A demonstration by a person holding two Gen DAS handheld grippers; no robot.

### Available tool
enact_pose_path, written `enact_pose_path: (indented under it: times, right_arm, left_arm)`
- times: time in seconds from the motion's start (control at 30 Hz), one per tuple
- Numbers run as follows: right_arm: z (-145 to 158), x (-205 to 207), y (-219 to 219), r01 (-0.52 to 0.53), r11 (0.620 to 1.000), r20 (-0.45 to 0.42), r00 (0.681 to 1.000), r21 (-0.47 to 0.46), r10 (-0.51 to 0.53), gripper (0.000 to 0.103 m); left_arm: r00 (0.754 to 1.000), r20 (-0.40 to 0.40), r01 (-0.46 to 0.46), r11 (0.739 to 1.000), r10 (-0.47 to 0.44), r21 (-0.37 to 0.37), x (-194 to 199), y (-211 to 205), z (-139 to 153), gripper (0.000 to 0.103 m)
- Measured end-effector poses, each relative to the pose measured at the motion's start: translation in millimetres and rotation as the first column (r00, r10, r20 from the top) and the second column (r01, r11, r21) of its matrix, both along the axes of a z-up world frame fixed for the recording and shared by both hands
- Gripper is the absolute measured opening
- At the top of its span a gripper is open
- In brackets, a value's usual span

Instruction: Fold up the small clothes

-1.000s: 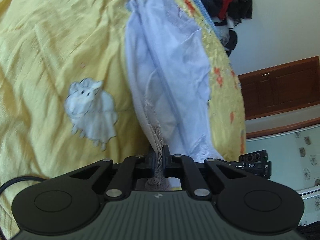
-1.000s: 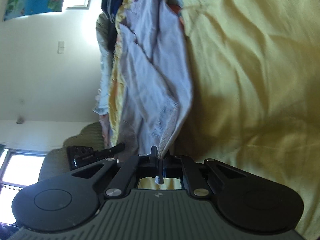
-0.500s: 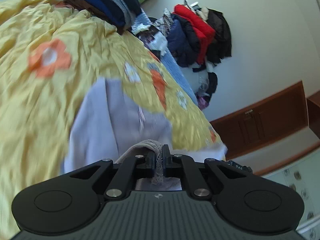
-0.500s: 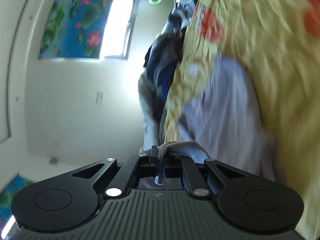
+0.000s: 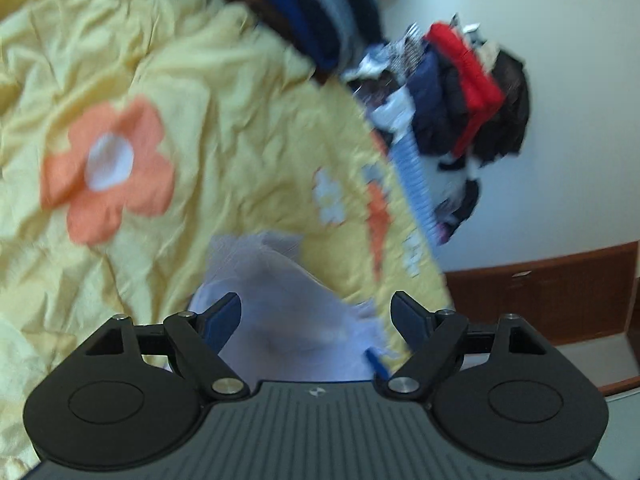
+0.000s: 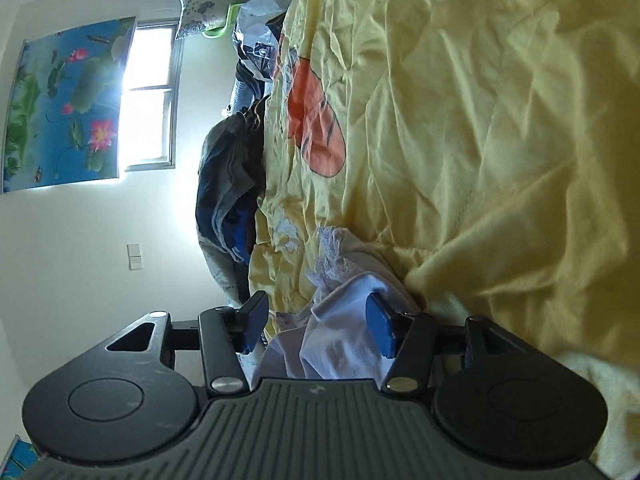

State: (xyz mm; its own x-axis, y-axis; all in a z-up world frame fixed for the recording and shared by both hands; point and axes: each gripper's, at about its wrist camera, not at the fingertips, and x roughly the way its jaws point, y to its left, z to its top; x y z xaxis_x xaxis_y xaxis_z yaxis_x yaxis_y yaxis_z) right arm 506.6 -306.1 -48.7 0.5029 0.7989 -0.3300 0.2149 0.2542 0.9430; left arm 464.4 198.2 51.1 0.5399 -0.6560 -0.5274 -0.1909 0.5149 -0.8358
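Both grippers have just let go: the left gripper [image 5: 316, 314] and right gripper [image 6: 318, 320] now gape wide, where moments ago each pinched the white garment [image 5: 280, 300]. It lies bunched on the yellow bedspread [image 5: 220, 128], so this fold looks laid down.

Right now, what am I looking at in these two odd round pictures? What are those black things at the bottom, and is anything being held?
Each picture comes from a camera mounted on a hand-held clamp tool; a person holds one in each hand. The black shapes are the tools themselves. The left gripper and right gripper both stand open, holding nothing. Between and beneath their blue-padded fingers lies a small pale lilac garment with a lace edge, resting on a yellow flowered bedspread. Other clothes are piled by the wall.
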Motion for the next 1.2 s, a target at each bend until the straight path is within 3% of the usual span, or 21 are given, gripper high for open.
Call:
enact_pose_path:
  times: [0.07,0.17,0.23,0.27,0.4,0.47,0.5,0.57,0.67,0.8,0.87,0.93,1.0,1.03,1.1,1.13,1.2]
  right_arm:
    - [7.1,-4.2,-4.6,0.006,1.000,0.011,1.000,-0.015,-0.006,0.055]
    - [25.3,-13.1,-10.0,0.001,1.000,0.101,0.995,-0.015,0.000,0.055]
    - [37.7,-13.1,-6.0,-0.039,0.999,0.162,0.986,-0.028,0.043,0.055]
    - [41.9,-12.6,-3.8,-0.071,0.997,0.188,0.979,-0.033,0.075,0.055]
    - [48.8,-1.0,18.5,-0.210,0.972,0.197,0.954,-0.106,0.227,0.055]
    - [46.3,9.9,26.1,-0.226,0.963,0.173,0.953,-0.145,0.249,0.055]
    - [42.8,17.2,26.8,-0.217,0.962,0.154,0.958,-0.166,0.243,0.055]
    - [32.2,32.7,26.1,-0.181,0.960,0.096,0.974,-0.214,0.205,0.055]
    - [10.7,45.0,14.7,-0.139,0.972,0.040,0.988,-0.189,0.150,0.044]
    - [-7.6,41.2,-1.1,-0.059,0.992,0.004,0.998,-0.110,0.060,0.025]
    - [-2.7,31.6,-4.7,-0.015,0.993,0.006,1.000,-0.118,0.016,0.027]
    - [20.7,18.1,-1.1,-0.017,0.982,0.071,0.997,-0.187,0.030,0.042]
    - [45.7,4.3,10.2,-0.066,0.967,0.160,0.981,-0.248,0.108,0.059]
    - [53.9,0.3,17.4,-0.106,0.966,0.186,0.971,-0.235,0.152,0.060]
    - [61.8,1.8,33.9,-0.167,0.970,0.189,0.961,-0.175,0.200,0.060]
    - [63.3,5.5,43.1,-0.180,0.973,0.189,0.960,-0.147,0.206,0.061]
    - [63.6,18.2,63.7,-0.206,0.972,0.182,0.957,-0.117,0.225,0.068]
  left_arm:
    - [0.997,0.065,-0.031,0.998,0.028,0.046,-7.2,-1.5,16.3,0.082]
    - [0.981,0.180,0.035,0.976,-0.075,0.216,-16.1,-31.1,35.8,0.082]
    - [0.955,0.240,0.075,0.921,-0.177,0.382,-23.6,-61.1,42.0,0.082]
    - [0.935,0.262,0.095,0.881,-0.238,0.463,-27.4,-78.3,41.8,0.082]
    - [0.875,0.250,0.160,0.734,-0.415,0.659,-27.1,-132.9,18.2,0.082]
    - [0.868,0.220,0.167,0.678,-0.446,0.716,-14.4,-147.6,2.0,0.082]
    - [0.886,0.178,0.171,0.658,-0.429,0.733,-4.6,-151.4,-9.0,0.082]
    - [0.917,0.097,0.193,0.643,-0.387,0.741,10.6,-149.3,-31.2,0.082]
    - [0.919,0.143,0.154,0.669,-0.366,0.727,8.1,-143.0,-39.2,0.082]
    - [0.915,0.146,0.137,0.629,-0.377,0.765,0.6,-149.4,-40.2,0.082]
    - [0.924,0.148,0.113,0.620,-0.353,0.776,-4.1,-152.1,-34.4,0.082]
    - [0.928,0.189,0.065,0.637,-0.322,0.768,-18.5,-154.2,-19.9,0.082]
    - [0.882,0.266,0.061,0.654,-0.389,0.754,-34.4,-164.8,-3.7,0.082]
    - [0.852,0.287,0.076,0.646,-0.438,0.759,-40.5,-174.7,0.7,0.082]
    - [0.803,0.293,0.103,0.605,-0.519,0.789,-44.7,-199.5,0.1,0.082]
    - [0.793,0.268,0.120,0.572,-0.547,0.812,-41.3,-212.4,-4.1,0.082]
    - [0.797,0.204,0.150,0.513,-0.569,0.845,-27.8,-231.8,-17.9,0.082]
